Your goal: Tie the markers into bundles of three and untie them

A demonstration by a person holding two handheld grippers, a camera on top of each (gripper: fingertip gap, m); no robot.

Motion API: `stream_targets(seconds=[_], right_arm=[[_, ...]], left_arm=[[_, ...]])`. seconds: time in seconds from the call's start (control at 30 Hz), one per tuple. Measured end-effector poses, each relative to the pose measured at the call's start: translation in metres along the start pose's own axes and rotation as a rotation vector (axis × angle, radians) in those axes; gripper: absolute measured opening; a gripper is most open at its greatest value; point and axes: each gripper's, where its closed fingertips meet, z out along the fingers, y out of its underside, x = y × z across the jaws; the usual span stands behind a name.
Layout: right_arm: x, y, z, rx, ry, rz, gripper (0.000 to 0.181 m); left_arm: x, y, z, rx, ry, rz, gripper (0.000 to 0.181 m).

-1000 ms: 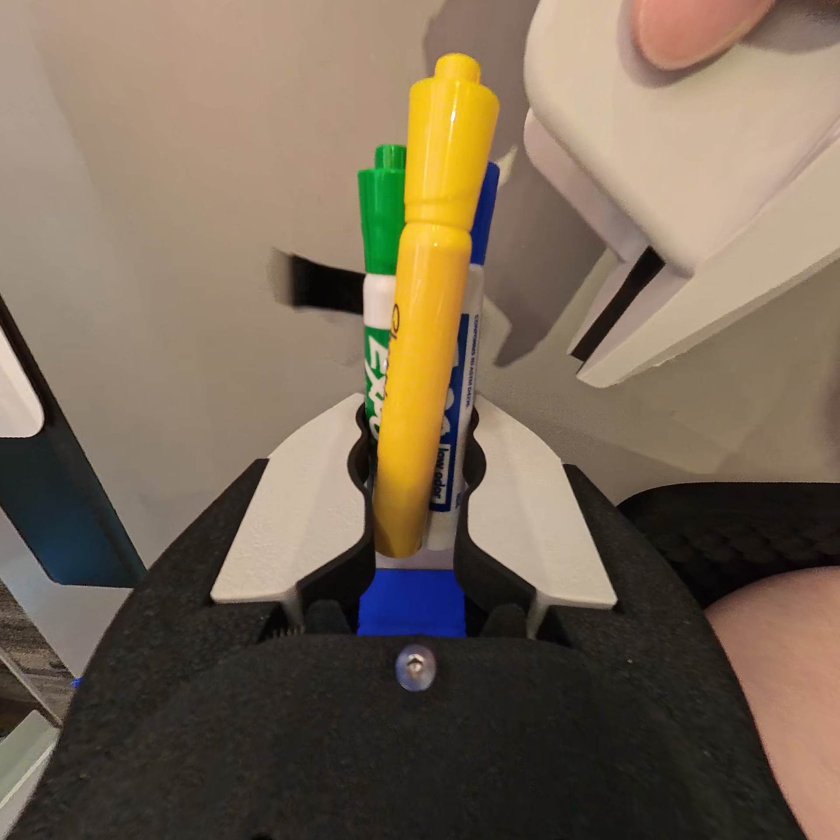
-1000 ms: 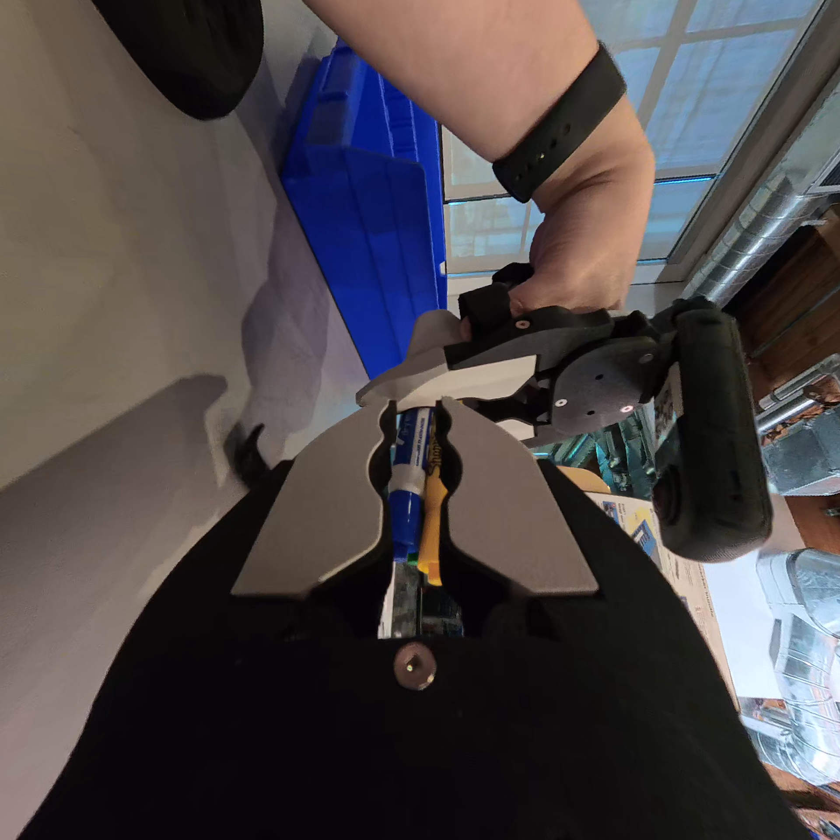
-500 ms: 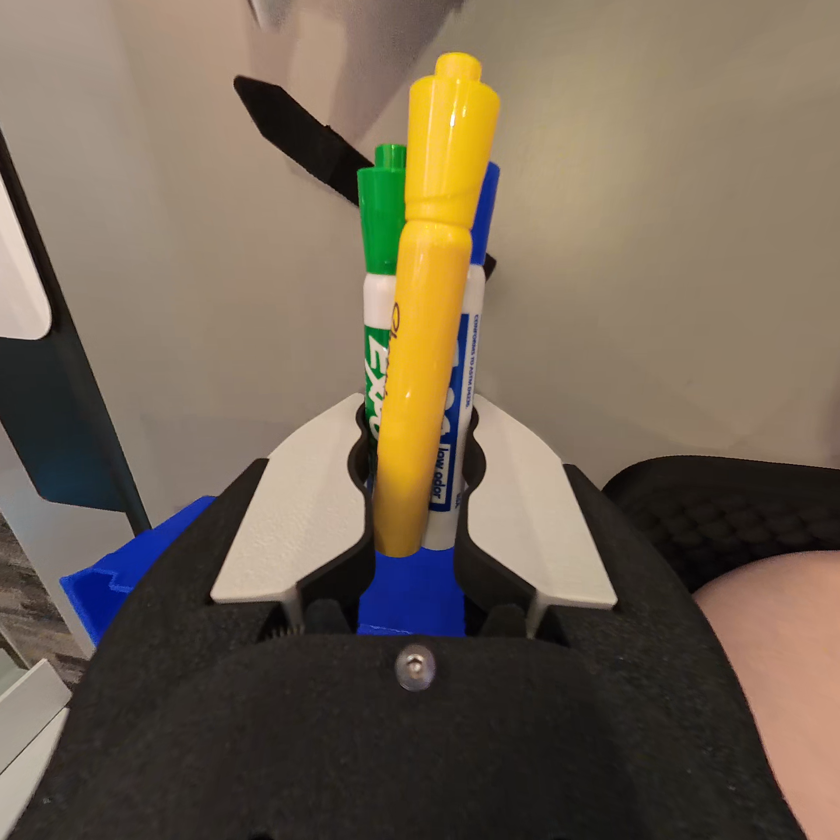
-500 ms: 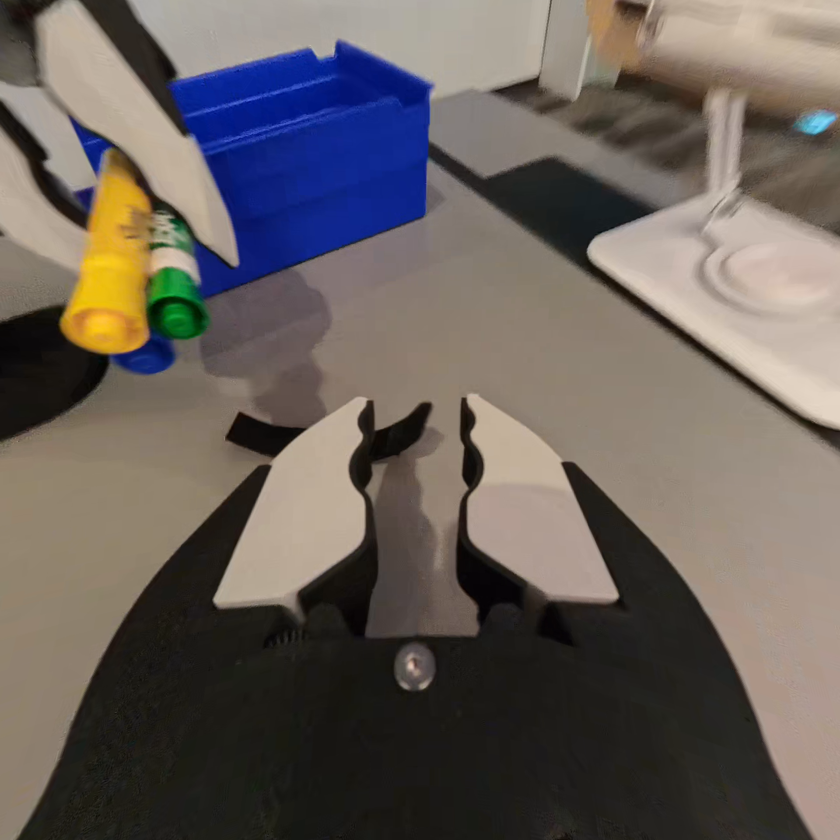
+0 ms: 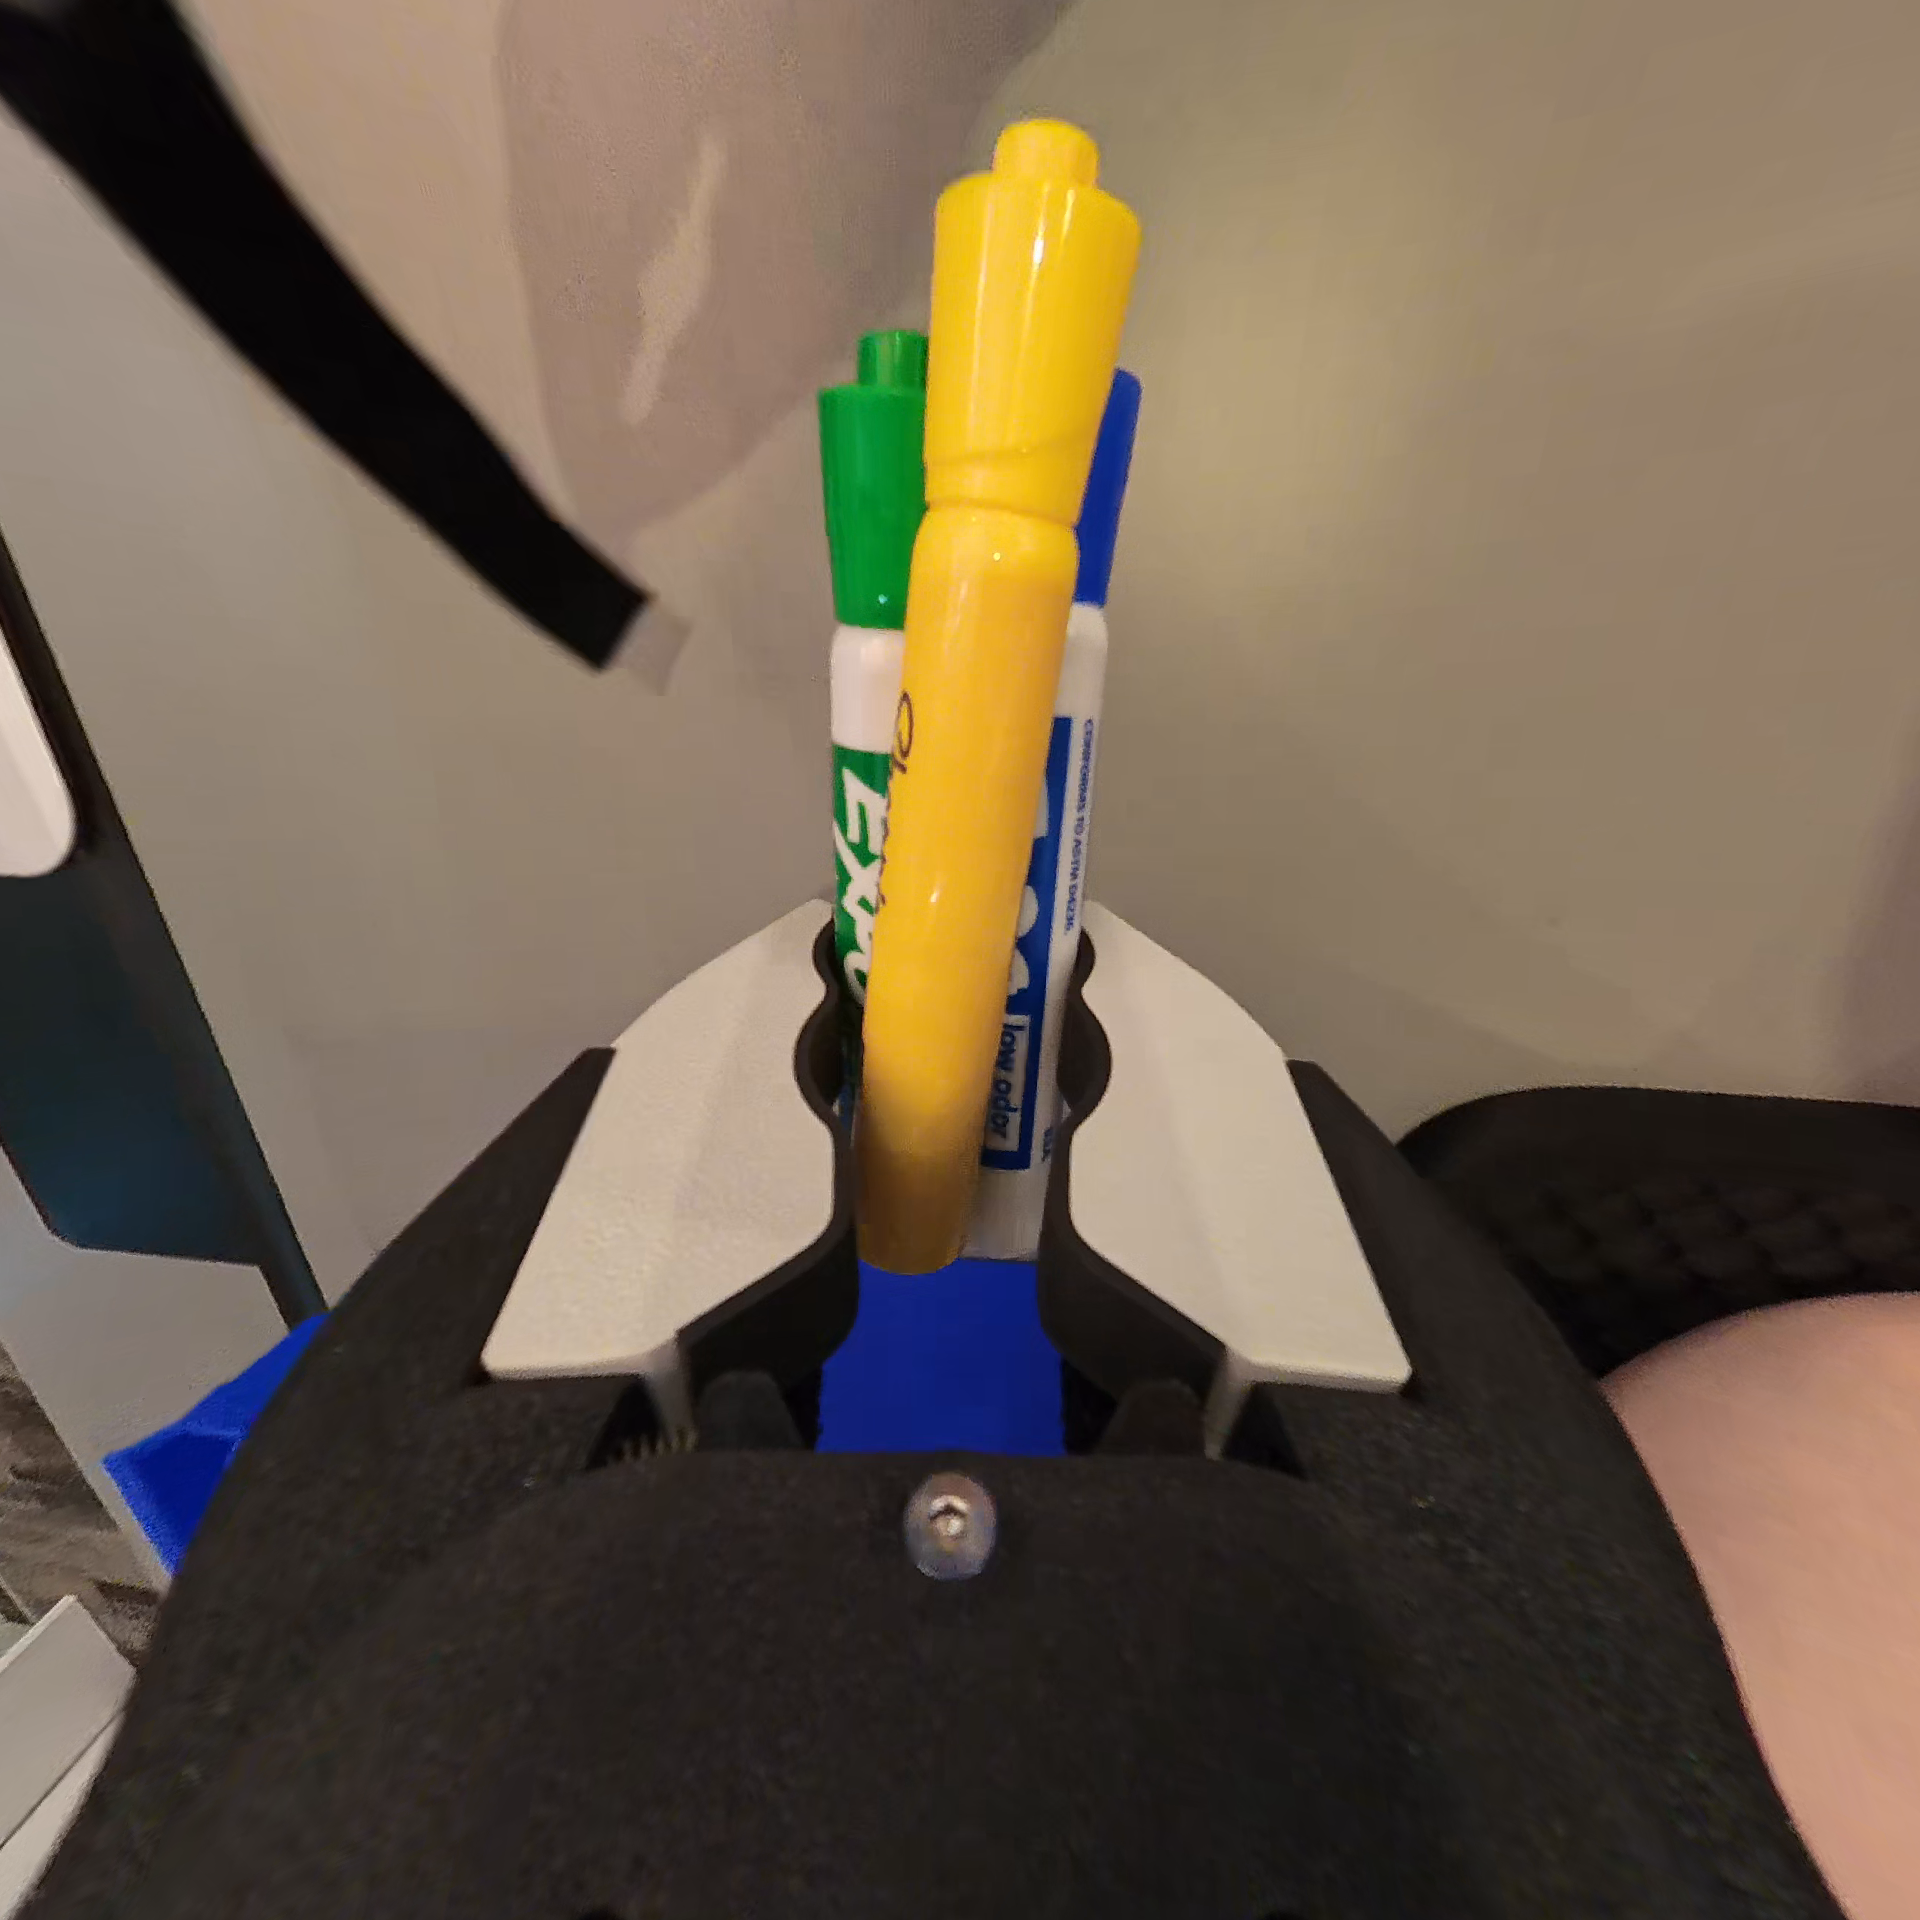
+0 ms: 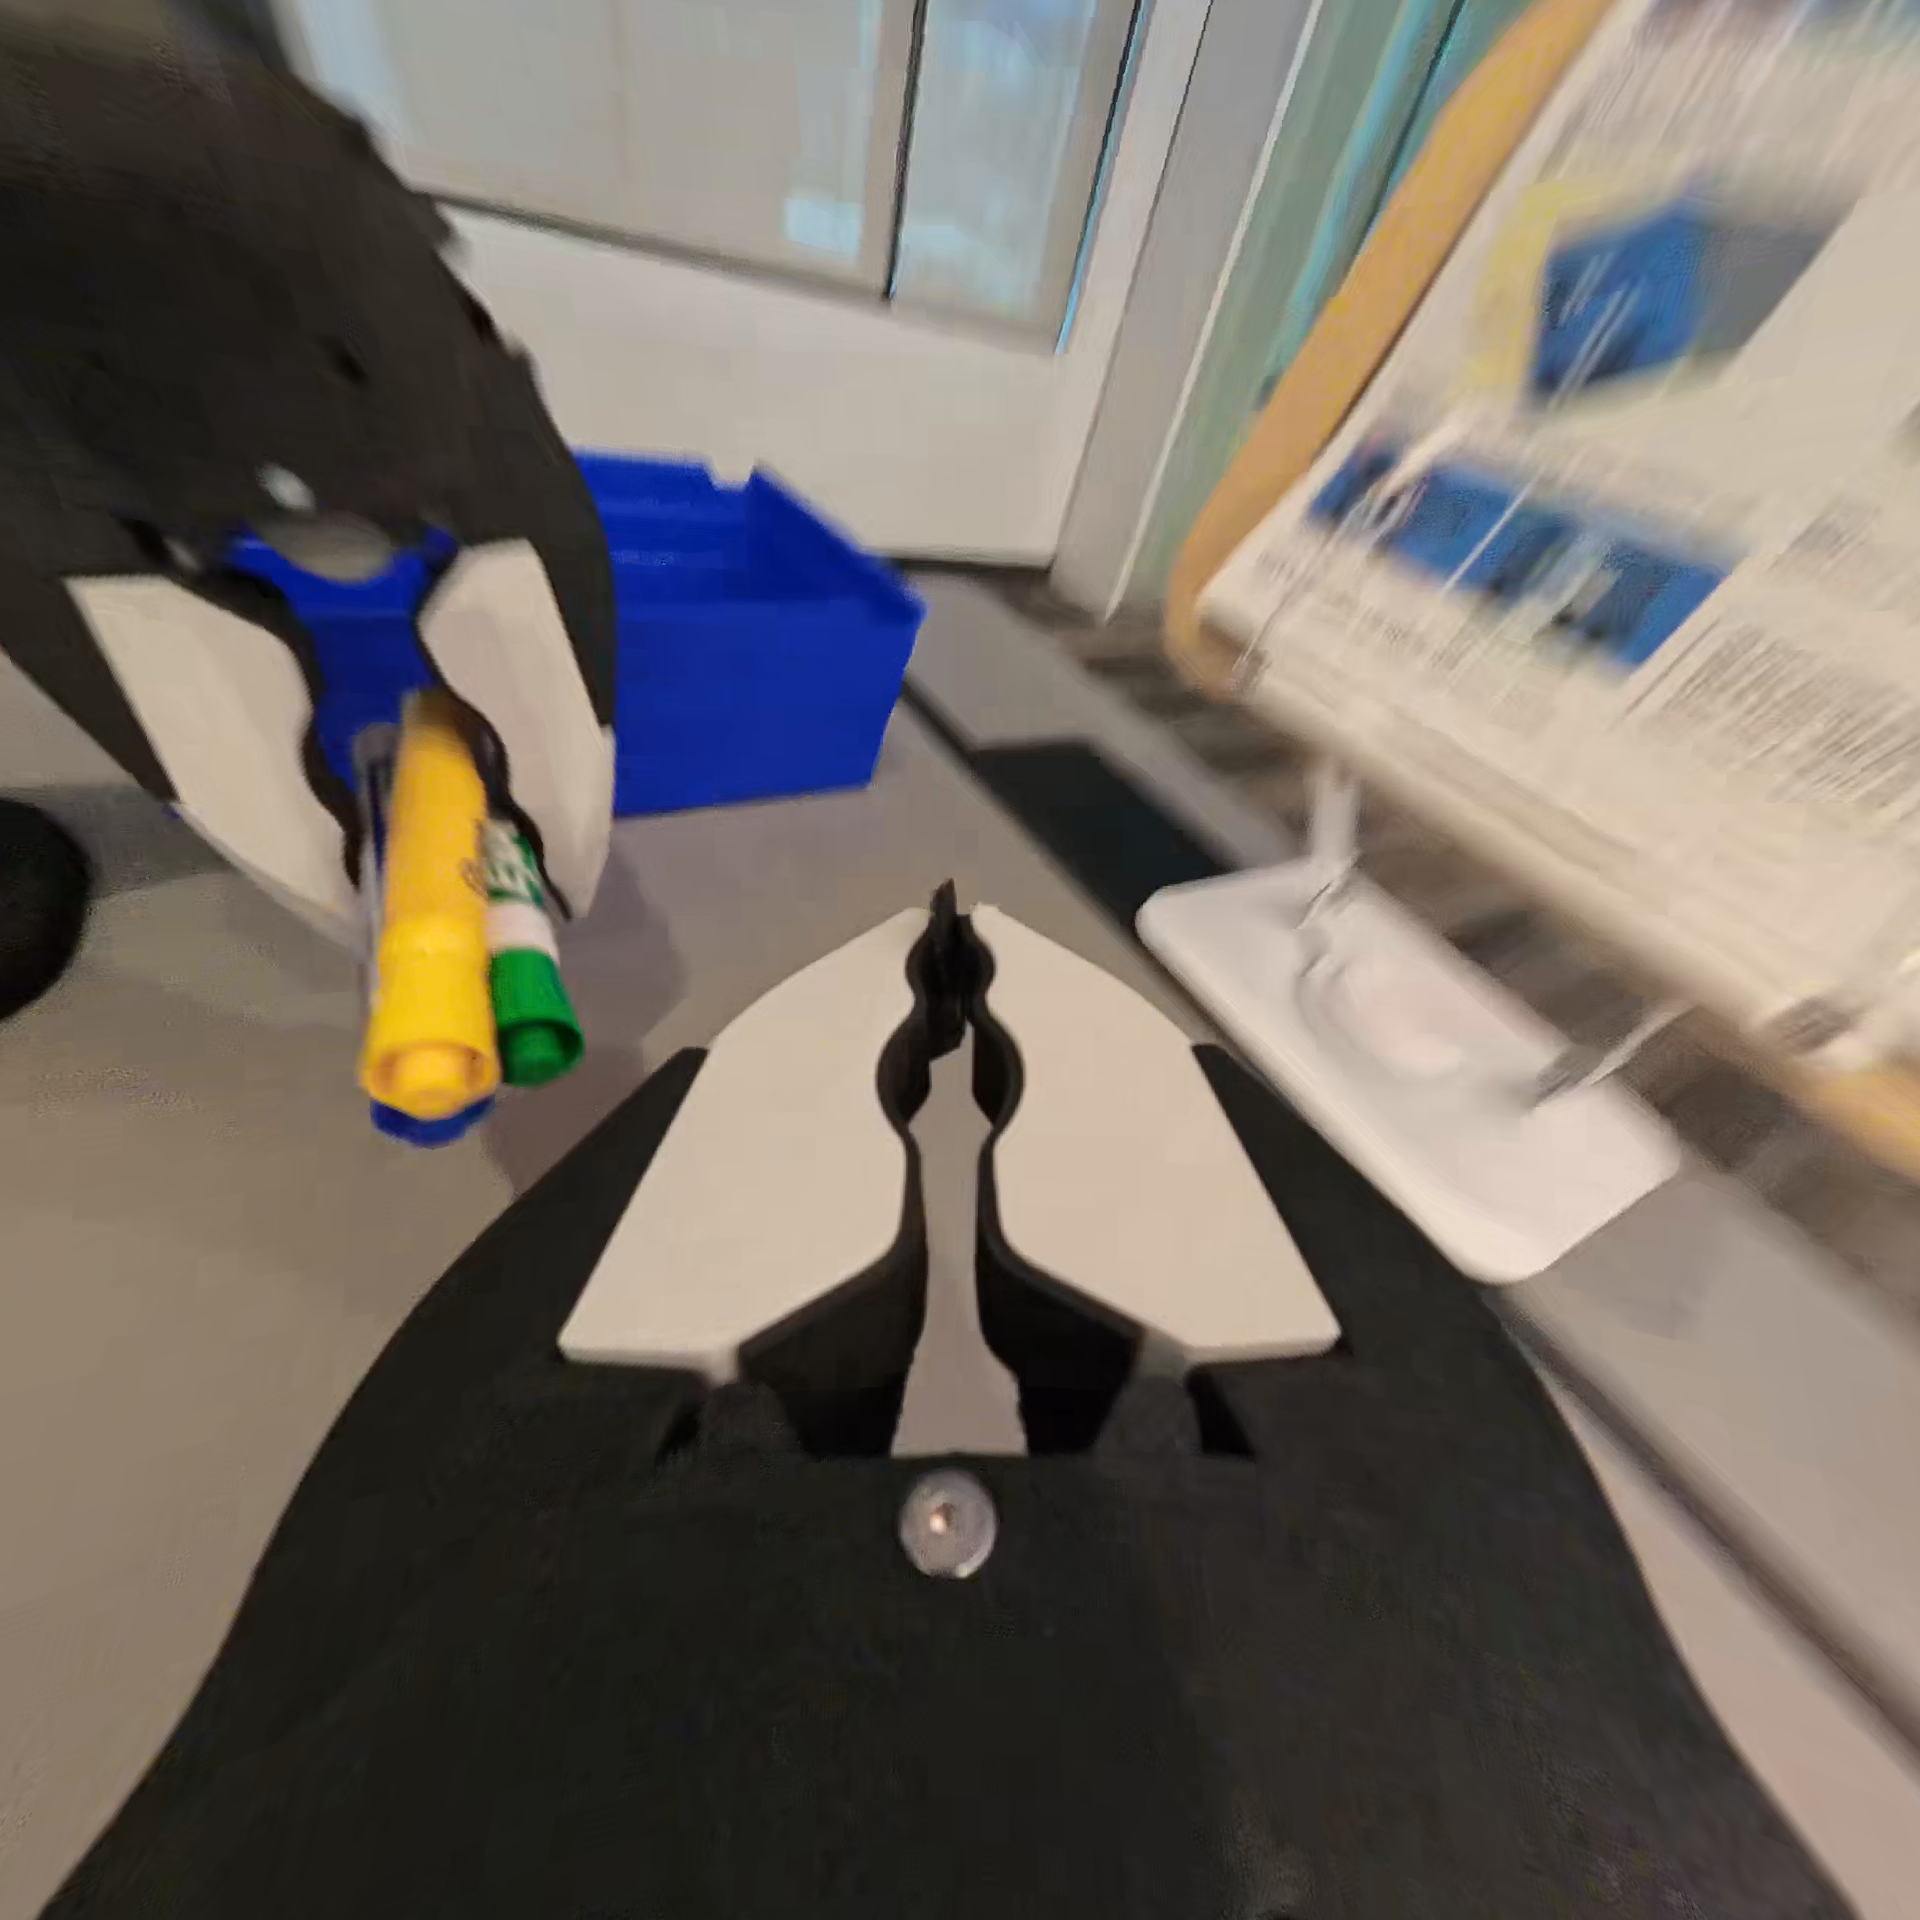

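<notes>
- Left gripper (image 5: 951, 997): we hold three markers clamped upright between its fingers, yellow marker (image 5: 997, 727) in front, green marker (image 5: 873, 582) and blue marker (image 5: 1091, 665) behind.
- Right gripper (image 6: 948, 940): closed on a black strap (image 6: 943, 935), which hangs in the air near the markers.
- Step, as we judge it: bundling; next we must wrap the strap around the barrels above the left fingers.
- Room: grey table (image 6: 208, 1195) open below; blue bin (image 6: 748, 665) behind, white stand (image 6: 1403, 1091) to the right, both near.

Left tool (image 5: 951, 997), right tool (image 6: 951, 925): black textured bodies, light-grey scalloped fingers, silver centre screw.
</notes>
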Motion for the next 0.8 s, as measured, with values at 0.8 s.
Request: stream_targets(seconds=[0.8], right_arm=[[-0.159,-0.018,-0.001,0.248,0.139,-1.331,0.003]], left_arm=[[-0.01,-0.005,-0.005,0.023,-0.056,-0.024,0.038]])
